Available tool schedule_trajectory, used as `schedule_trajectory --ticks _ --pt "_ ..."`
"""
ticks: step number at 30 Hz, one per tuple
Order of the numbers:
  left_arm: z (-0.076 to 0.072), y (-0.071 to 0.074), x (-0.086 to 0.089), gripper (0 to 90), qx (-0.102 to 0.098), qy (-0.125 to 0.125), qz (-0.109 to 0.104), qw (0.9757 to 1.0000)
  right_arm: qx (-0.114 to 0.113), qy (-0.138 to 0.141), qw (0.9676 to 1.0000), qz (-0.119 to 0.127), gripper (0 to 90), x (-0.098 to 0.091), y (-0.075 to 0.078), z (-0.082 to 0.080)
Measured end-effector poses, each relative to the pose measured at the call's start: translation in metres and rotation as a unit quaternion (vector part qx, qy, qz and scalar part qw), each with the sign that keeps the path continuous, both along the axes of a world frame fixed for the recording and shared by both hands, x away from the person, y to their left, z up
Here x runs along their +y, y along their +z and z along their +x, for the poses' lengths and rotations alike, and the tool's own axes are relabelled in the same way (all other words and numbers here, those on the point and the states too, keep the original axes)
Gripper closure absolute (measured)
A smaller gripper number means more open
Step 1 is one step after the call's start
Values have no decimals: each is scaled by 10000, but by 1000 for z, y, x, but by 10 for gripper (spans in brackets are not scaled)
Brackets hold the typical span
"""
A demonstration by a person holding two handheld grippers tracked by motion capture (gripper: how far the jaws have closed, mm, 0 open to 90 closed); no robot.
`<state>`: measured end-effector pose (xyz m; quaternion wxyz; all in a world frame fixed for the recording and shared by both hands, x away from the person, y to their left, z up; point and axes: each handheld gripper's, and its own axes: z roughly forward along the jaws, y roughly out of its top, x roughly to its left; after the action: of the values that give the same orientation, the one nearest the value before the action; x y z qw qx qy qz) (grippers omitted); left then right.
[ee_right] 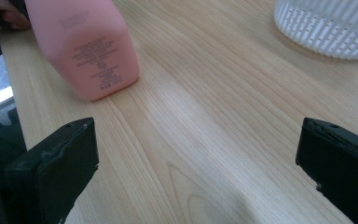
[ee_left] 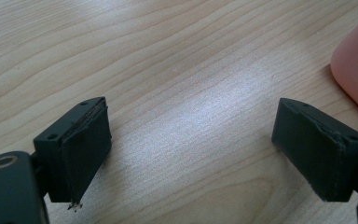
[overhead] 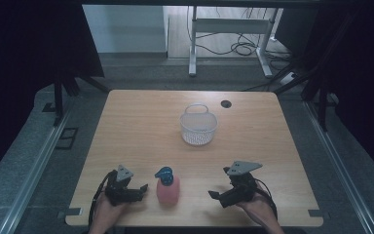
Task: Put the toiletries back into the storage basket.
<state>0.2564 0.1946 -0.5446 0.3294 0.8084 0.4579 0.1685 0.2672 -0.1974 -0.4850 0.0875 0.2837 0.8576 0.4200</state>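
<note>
The high view is dim, its sides falling into near-black, while the wooden table (overhead: 141,131) is evenly lit. In the left gripper view a pale sheen of glare crosses the wood. The pink bottle (ee_right: 86,46) carries print perhaps too blurred to read.

A pink pump bottle (overhead: 168,189) with a blue pump top stands upright between the grippers, nearer the left gripper (overhead: 140,189); a white slatted basket (overhead: 198,127) sits well ahead.

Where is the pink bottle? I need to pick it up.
In the high view the pink bottle stands near the table's front edge, between the left hand-held gripper and the right hand-held gripper, closer to the left.
</note>
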Motion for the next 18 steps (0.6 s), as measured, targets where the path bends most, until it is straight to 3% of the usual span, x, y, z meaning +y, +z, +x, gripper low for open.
schedule_trajectory --ticks 18 --pt "0 0 0 113 0 -2 2 10000 25 157 9997 195 0 24 8 10"
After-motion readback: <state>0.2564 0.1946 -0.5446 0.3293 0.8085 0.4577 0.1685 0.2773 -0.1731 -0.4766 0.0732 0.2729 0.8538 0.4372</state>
